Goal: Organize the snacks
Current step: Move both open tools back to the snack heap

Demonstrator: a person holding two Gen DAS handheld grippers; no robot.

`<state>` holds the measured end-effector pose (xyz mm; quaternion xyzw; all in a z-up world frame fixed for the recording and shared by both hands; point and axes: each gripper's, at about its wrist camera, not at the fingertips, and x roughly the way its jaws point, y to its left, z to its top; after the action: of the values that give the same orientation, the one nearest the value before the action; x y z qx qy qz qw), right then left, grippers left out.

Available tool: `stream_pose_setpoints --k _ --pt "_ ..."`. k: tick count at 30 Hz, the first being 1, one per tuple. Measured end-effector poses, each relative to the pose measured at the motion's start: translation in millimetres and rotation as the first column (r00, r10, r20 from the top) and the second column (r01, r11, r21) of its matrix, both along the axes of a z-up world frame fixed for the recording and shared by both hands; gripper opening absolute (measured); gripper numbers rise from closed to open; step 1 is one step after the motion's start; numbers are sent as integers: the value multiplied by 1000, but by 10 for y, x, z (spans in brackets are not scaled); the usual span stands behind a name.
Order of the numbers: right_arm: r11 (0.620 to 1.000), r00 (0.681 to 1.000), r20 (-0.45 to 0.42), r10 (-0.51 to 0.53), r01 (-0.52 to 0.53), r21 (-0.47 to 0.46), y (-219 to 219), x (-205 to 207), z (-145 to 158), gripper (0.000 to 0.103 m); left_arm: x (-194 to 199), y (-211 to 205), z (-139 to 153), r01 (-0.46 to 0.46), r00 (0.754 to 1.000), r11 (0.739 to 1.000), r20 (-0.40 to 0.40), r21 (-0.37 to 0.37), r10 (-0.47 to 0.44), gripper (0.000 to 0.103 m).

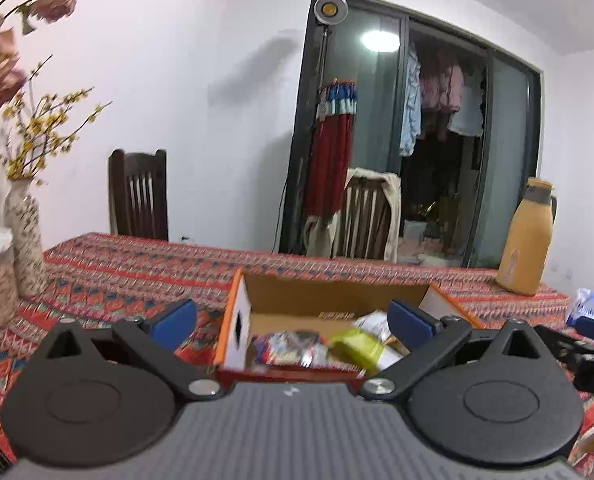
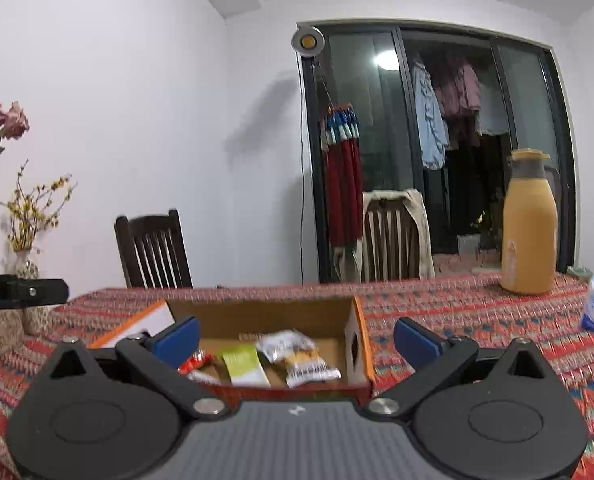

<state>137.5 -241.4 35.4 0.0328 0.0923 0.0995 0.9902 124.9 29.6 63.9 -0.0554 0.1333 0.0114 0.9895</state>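
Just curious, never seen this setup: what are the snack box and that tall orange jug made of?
The snack box looks like corrugated cardboard: matte brown inside, printed orange and white outside, folded flaps. The orange jug seems to be smooth, slightly glossy plastic or coated metal with a grey collar; which one is hard to tell.

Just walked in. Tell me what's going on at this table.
A person holds two handheld tools over a patterned table, sorting snacks. Both the left tool and the right tool are open and empty, hovering at an open cardboard box. Several wrapped snacks, including a green packet, already lie inside.
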Motion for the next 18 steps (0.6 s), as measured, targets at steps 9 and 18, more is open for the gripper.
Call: stream_pose_setpoints --k 9,18 --pt "999 992 -123 -33 33 -4 -205 -186 -463 103 -168 181 -394 -47 998 999 -34 13 47 103" --pt "999 990 -137 -26 32 39 -276 -210 -613 103 -171 185 -564 -89 996 996 -23 25 89 103"
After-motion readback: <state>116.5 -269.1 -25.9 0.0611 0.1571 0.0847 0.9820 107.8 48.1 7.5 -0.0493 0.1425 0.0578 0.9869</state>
